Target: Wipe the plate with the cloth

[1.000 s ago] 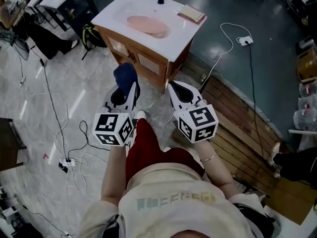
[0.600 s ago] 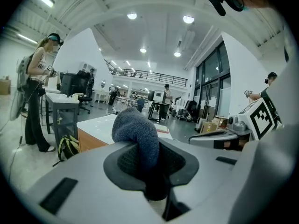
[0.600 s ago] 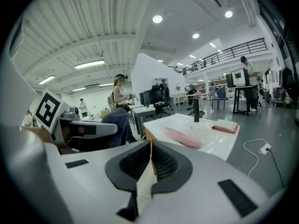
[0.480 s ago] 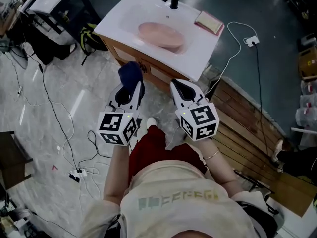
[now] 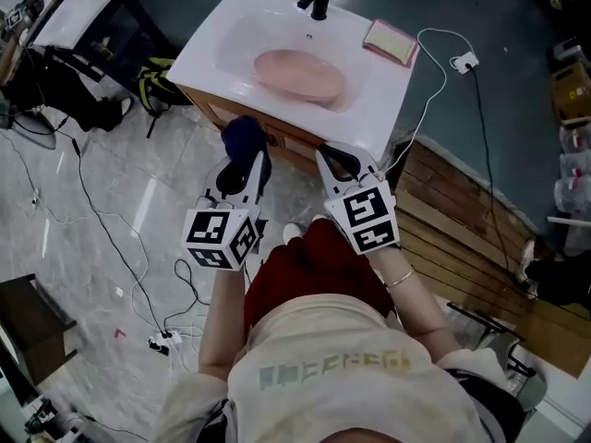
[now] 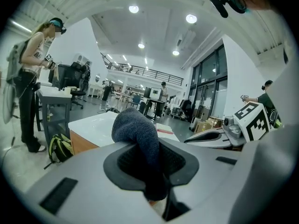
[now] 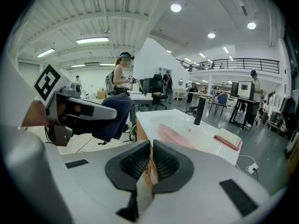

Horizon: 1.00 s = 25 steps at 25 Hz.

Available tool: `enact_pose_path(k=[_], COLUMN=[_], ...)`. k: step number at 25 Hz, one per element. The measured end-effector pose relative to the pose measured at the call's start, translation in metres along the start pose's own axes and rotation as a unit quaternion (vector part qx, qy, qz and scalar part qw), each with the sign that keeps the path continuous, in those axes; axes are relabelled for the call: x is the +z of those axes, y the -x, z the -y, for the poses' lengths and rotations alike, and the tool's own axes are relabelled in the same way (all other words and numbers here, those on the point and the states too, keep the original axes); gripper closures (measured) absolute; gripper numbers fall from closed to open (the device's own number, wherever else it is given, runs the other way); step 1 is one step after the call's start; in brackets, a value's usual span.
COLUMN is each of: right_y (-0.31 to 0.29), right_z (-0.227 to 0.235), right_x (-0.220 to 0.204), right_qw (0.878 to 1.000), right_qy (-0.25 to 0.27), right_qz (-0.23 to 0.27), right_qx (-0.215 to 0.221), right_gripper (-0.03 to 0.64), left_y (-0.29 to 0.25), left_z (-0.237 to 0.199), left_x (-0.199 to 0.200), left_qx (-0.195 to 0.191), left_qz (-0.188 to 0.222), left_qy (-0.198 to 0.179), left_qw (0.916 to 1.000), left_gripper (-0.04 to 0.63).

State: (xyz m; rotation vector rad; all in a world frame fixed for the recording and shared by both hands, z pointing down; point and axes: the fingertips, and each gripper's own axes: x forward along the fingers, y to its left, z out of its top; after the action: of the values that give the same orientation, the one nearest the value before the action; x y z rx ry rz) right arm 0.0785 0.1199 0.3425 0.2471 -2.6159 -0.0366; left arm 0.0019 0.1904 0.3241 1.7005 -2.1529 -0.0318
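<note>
Left gripper: clamped on the dark blue cloth, which bunches up above the jaws, carried ready for wiping.
Right gripper: jaws together, empty, probably free to steady.
Pink plate: lies in the sink of the white bench, ahead of both grippers, not yet reached.

Right tool jaws together, empty; pink plate ahead

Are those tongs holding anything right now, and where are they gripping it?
The left tongs pinch the dark blue cloth by one end; the rest bunches out past the tips. The right tongs are closed on nothing.
</note>
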Motion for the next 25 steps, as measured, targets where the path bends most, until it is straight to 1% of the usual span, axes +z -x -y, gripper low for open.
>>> enact_pose_path(k=[4,9,11,14,19,22,25], right_y=[-0.019,-0.054,-0.069,-0.09,-0.121,-0.136,-0.144], right_z=[0.016,0.049,0.059,0.072,0.092,0.099,0.098], right_x=[-0.007,-0.009,-0.006,-0.002,0.001,0.002,-0.001], right_qw=[1.0,0.999,0.998,0.995,0.983,0.975,0.968], right_qy=[-0.007,0.003,0.019,0.06,0.135,0.161,0.172], right_qz=[-0.022,-0.043,-0.053,-0.07,-0.103,-0.115,-0.127], right_qx=[0.009,0.01,0.018,0.035,0.074,0.095,0.133], right_gripper=[0.578,0.577,0.577,0.577,0.577,0.577,0.575], left_y=[-0.026,-0.07,-0.089,-0.117,-0.164,-0.186,-0.204], left_z=[-0.008,-0.024,-0.032,-0.044,-0.065,-0.074,-0.078], left_x=[0.002,0.009,0.015,0.029,0.051,0.062,0.073], left_qx=[-0.012,-0.018,-0.017,-0.015,-0.012,-0.014,-0.016], left_qz=[-0.012,-0.028,-0.034,-0.035,-0.032,-0.033,-0.033], left_qy=[0.001,-0.005,-0.006,-0.007,0.003,0.013,0.026], left_qw=[0.9999,0.9994,0.9993,0.9993,0.9994,0.9993,0.999], left_gripper=[0.515,0.515,0.515,0.515,0.515,0.515,0.515])
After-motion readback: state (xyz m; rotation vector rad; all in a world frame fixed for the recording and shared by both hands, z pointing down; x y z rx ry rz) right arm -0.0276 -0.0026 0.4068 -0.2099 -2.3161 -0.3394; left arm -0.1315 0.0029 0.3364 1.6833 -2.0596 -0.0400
